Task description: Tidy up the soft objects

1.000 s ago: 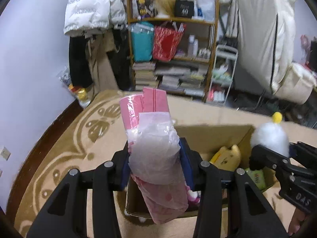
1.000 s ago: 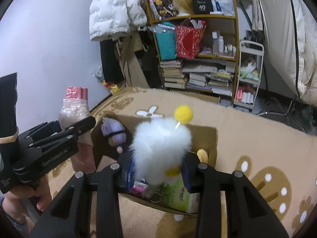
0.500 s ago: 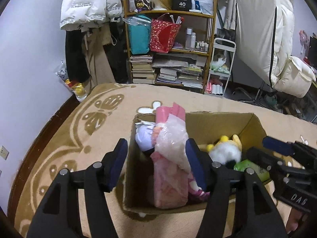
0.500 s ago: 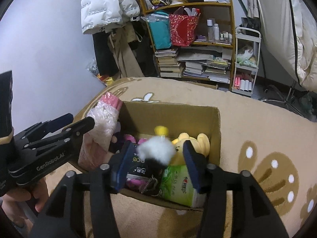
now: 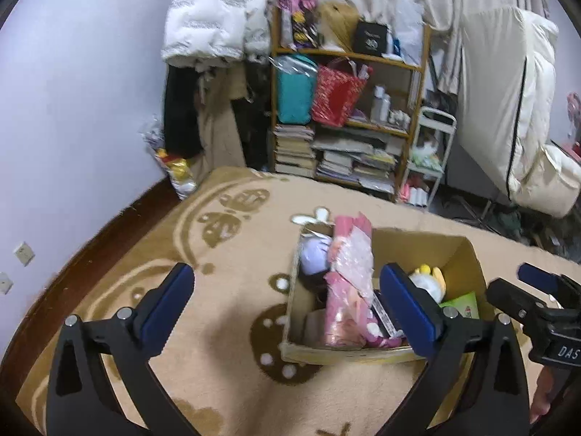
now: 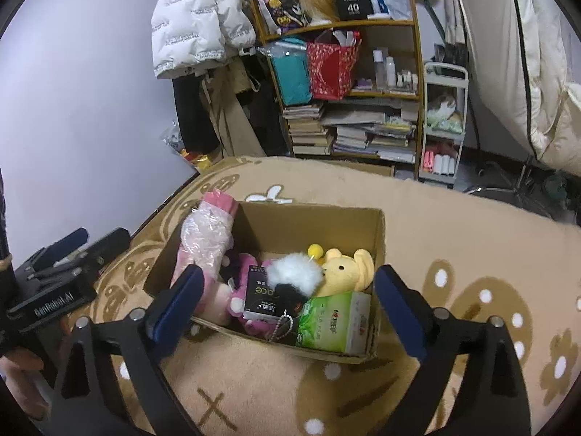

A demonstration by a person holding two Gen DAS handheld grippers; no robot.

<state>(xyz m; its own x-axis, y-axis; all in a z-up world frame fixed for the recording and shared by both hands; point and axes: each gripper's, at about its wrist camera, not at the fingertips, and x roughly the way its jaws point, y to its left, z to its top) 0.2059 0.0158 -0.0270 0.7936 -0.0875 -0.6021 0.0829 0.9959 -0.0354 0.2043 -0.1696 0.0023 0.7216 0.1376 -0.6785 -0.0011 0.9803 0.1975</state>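
Note:
A cardboard box [image 5: 461, 250] [image 6: 326, 221] stands on the beige carpet. In it lie a pink item in clear plastic wrap [image 5: 350, 276] [image 6: 203, 239], a white fluffy toy with a yellow ball [image 6: 296, 272], a yellow plush [image 6: 345, 269] [image 5: 428, 279], a purple plush [image 5: 314, 258], a black packet [image 6: 261, 294] and a green tissue pack [image 6: 332, 321]. My left gripper [image 5: 287, 309] is open and empty, above the carpet at the box's left side. My right gripper [image 6: 287, 301] is open and empty, above the box's near edge. Each gripper shows in the other's view: the right gripper [image 5: 537, 301], the left gripper [image 6: 69, 254].
A wooden shelf [image 5: 345, 120] [image 6: 345, 83] with books, bags and bottles stands at the back wall. A white puffer jacket [image 6: 196, 18] hangs left of it. A small white cart [image 6: 443, 123] and a folded white mattress [image 5: 508, 109] stand to the right. The carpet [image 6: 454, 225] surrounds the box.
Both grippers have opened wide and pulled back and up from the box. The pink wrapped item and the white fluffy toy, held a second ago, now rest in the box.

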